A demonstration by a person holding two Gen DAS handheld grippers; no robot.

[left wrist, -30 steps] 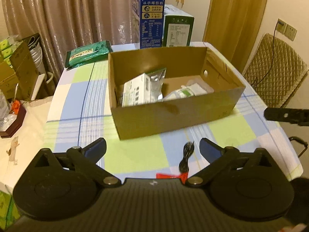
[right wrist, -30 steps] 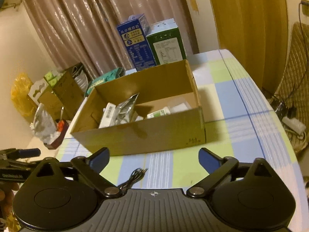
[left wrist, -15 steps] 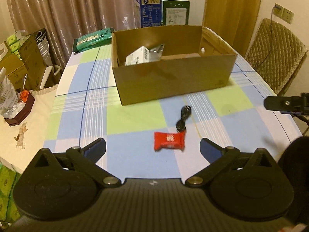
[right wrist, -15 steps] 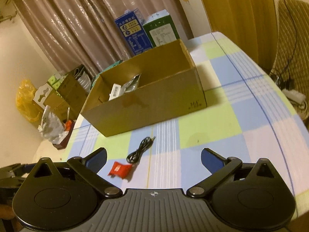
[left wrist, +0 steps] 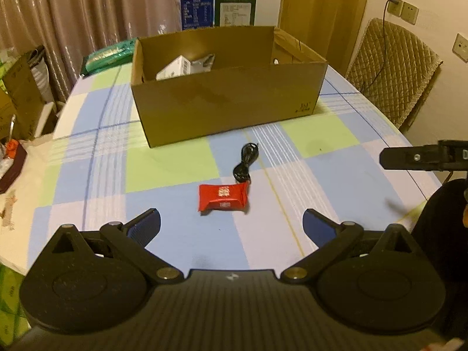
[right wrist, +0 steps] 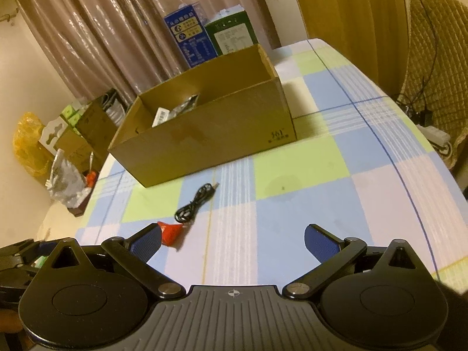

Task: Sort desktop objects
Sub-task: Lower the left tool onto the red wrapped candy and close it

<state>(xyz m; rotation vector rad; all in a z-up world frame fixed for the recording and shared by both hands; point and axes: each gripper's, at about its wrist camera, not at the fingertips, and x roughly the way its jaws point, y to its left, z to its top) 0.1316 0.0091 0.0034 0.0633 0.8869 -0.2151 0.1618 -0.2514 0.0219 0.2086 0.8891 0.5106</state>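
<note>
A red snack packet lies on the checked tablecloth just ahead of my left gripper, which is open and holds nothing. A coiled black cable rests between the packet and the cardboard box. The box holds a white carton and a silver pouch. In the right wrist view the packet peeks out beside the left finger of my right gripper, also open and empty, with the cable and box beyond it.
Blue and green cartons stand behind the box, and a green pack lies at the back left. A quilted chair stands off the table's right edge. Boxes and bags crowd the floor on the left.
Both grippers have pulled back and away from the box. The red packet and the whole cable have come into view on the cloth. Both stay open.
</note>
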